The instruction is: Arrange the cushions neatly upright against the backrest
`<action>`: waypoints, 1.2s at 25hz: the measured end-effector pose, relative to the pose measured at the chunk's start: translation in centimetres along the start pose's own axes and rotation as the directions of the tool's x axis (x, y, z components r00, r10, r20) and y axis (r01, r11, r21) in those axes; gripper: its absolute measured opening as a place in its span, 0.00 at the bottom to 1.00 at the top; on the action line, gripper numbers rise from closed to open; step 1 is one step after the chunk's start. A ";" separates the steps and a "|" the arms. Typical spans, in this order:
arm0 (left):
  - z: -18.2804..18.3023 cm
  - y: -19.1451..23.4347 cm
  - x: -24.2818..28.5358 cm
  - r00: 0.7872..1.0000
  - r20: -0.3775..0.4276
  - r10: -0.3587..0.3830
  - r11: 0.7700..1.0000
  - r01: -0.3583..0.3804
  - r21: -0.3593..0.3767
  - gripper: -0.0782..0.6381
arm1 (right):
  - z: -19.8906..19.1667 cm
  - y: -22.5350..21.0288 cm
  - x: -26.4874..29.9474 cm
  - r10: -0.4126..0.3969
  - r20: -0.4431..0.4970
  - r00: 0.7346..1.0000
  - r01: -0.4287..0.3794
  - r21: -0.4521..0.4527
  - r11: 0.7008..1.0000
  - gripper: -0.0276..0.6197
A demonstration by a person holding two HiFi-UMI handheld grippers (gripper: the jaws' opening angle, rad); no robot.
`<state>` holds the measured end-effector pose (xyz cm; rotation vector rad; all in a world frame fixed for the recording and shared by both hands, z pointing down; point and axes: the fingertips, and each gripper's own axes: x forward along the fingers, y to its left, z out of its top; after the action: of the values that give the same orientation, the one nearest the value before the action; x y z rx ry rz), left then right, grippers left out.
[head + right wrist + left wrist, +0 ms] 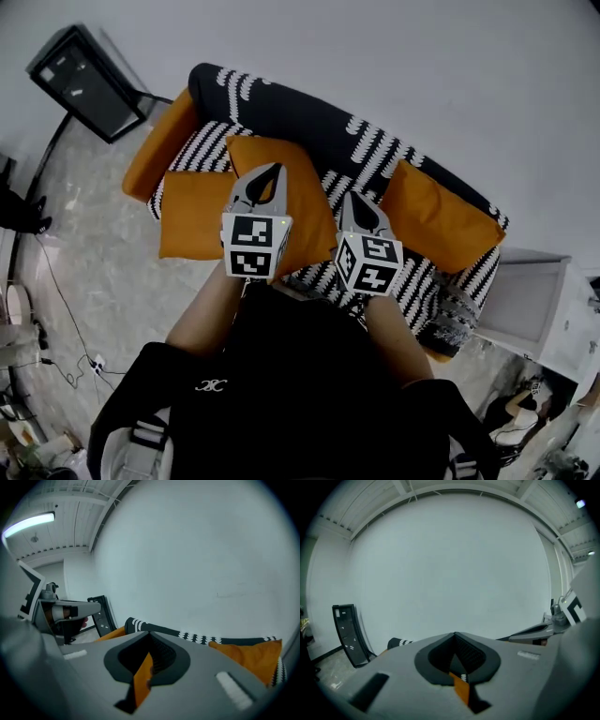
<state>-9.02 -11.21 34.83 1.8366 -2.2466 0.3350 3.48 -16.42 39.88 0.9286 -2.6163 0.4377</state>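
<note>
Item: black-and-white patterned fabric sofa with orange armrests (309,117), bearing three cushions. Left gripper (270,169): jaws pressed together, nothing held; only a sliver of orange showed past the closed tips. Right gripper (356,197): likewise fully closed and empty. Middle orange square fabric cushion (305,197): directly beneath and ahead of both grippers, between their tips, seemingly slumped on the seat rather than standing; whether its far edge met the backrest could not be told. Flat orange fabric cushion (192,216): just outboard of the left gripper, lying on the seat beside the armrest. Leaning orange fabric cushion (436,216): well outboard of the right gripper, apparently already propped on the backrest. Step in hand, as judged: the approach to the middle cushion, no grasp yet made. Next move, as judged: part both pairs of jaws, take the cushion by its opposite edges, tip it upright and seat it against the backrest; the flat cushion remained to be done.
</note>
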 end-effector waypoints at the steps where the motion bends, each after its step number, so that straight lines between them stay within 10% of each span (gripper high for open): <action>1: -0.6 1.6 0.4 1.000 -0.006 -0.016 1.000 0.016 -0.005 0.12 | -0.4 1.0 0.9 -0.017 -0.011 1.000 0.016 -0.005 1.000 0.05; 12: -10.1 13.9 6.4 0.952 -0.237 -0.195 0.978 0.206 0.022 0.12 | -11.4 5.5 7.3 -0.238 -0.240 0.941 0.269 0.106 0.957 0.05; 18: -16.2 18.5 12.0 0.899 -0.383 -0.213 0.954 0.277 0.118 0.24 | -20.1 7.9 8.7 -0.170 -0.452 0.876 0.273 0.172 0.947 0.14; 26: -26.3 20.1 18.3 0.742 -0.577 -0.340 0.869 0.483 0.109 0.58 | -29.9 11.6 7.7 0.008 -0.648 0.762 0.214 0.264 0.940 0.45; 30: -29.8 22.1 20.0 0.685 -0.649 -0.332 0.861 0.501 0.087 0.64 | -32.7 13.2 7.7 0.017 -0.693 0.721 0.238 0.270 0.933 0.55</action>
<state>-33.78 -16.30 68.53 1.9187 -1.3342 1.0127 -4.07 1.89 70.07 0.8053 -1.8107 1.0144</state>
